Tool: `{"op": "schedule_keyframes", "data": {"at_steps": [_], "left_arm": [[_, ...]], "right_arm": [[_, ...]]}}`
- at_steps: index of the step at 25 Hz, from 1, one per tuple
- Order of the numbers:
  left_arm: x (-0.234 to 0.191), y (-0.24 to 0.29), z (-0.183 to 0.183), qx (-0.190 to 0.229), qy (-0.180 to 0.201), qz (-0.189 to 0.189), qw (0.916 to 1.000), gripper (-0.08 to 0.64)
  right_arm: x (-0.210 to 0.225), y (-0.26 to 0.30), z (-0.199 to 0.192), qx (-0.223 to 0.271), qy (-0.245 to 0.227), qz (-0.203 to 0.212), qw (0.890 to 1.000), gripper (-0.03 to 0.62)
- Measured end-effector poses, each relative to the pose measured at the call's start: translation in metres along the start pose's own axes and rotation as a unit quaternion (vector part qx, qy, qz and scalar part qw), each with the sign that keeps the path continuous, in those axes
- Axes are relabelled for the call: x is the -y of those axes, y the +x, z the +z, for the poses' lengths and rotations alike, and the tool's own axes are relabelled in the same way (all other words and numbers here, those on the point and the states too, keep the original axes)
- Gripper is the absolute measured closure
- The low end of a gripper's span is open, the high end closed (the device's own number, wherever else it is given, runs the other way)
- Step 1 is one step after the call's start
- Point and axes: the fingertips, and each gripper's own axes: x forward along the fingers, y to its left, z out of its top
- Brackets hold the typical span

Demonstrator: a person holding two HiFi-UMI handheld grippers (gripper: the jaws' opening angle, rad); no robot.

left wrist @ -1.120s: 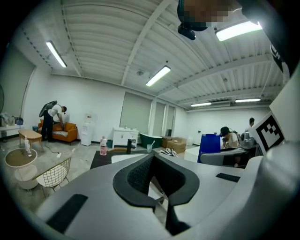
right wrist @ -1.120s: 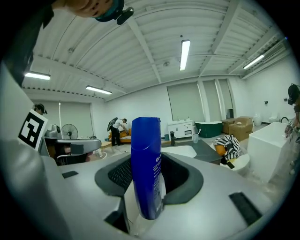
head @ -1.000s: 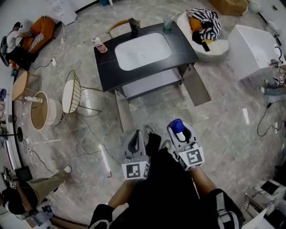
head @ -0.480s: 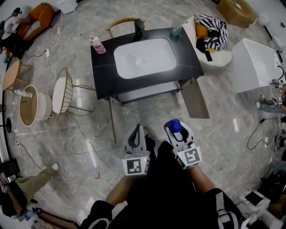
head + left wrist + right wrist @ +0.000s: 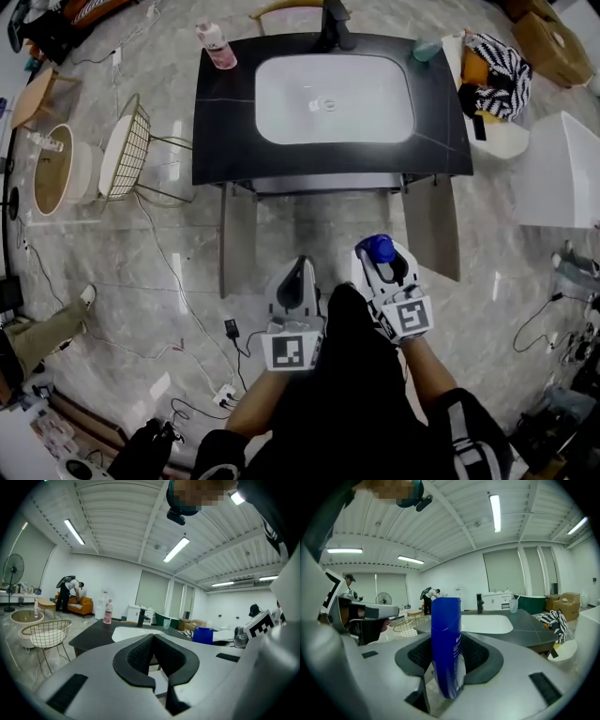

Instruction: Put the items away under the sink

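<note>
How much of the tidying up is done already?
The cupboard doors under the sink are open, so it is ready. The right gripper holds a blue bottle, not yet put away; the left gripper is shut and empty. A pink bottle and a cup stand on the counter. The cupboard's inside is hidden.

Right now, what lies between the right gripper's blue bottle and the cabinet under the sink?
Only bare marble floor separates the blue bottle from the cabinet, flanked by its two open doors; the head view shows it.

Head view overhead; gripper views low, apparently near, share sink (image 5: 375, 103).
</note>
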Motion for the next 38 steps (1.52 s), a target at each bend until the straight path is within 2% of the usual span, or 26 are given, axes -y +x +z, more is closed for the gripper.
{"op": "schedule_keyframes", "data": {"at_steps": [5, 8, 14, 22, 25, 30, 38], "left_arm": [[-0.019, 0.03, -0.078, 0.001, -0.013, -0.01, 0.9999, 0.545], [-0.026, 0.055, -0.121, 0.006, -0.007, -0.02, 0.9997, 0.545], [-0.047, 0.095, -0.205, 0.012, -0.01, -0.012, 0.9998, 0.545], [-0.062, 0.119, -0.324, 0.035, 0.018, -0.012, 0.9992, 0.545], [-0.063, 0.125, -0.339, 0.048, 0.027, -0.01, 0.9984, 0.545], [-0.051, 0.117, -0.334, 0.052, 0.025, -0.014, 0.9982, 0.545], [-0.047, 0.119, -0.334, 0.076, 0.034, -0.019, 0.9963, 0.545]], "right_arm": [[0.015, 0.042, -0.07, 0.005, -0.005, 0.002, 1.0, 0.425], [0.034, 0.065, -0.107, 0.008, -0.007, -0.002, 1.0, 0.425], [0.072, 0.102, -0.186, 0.023, -0.006, -0.008, 1.0, 0.425], [0.102, 0.138, -0.302, 0.051, -0.007, -0.007, 0.999, 0.426], [0.108, 0.146, -0.323, 0.057, -0.003, -0.005, 0.998, 0.426], [0.114, 0.148, -0.339, 0.038, -0.001, -0.005, 0.999, 0.426], [0.122, 0.172, -0.356, 0.043, -0.015, 0.001, 0.999, 0.426]]}}
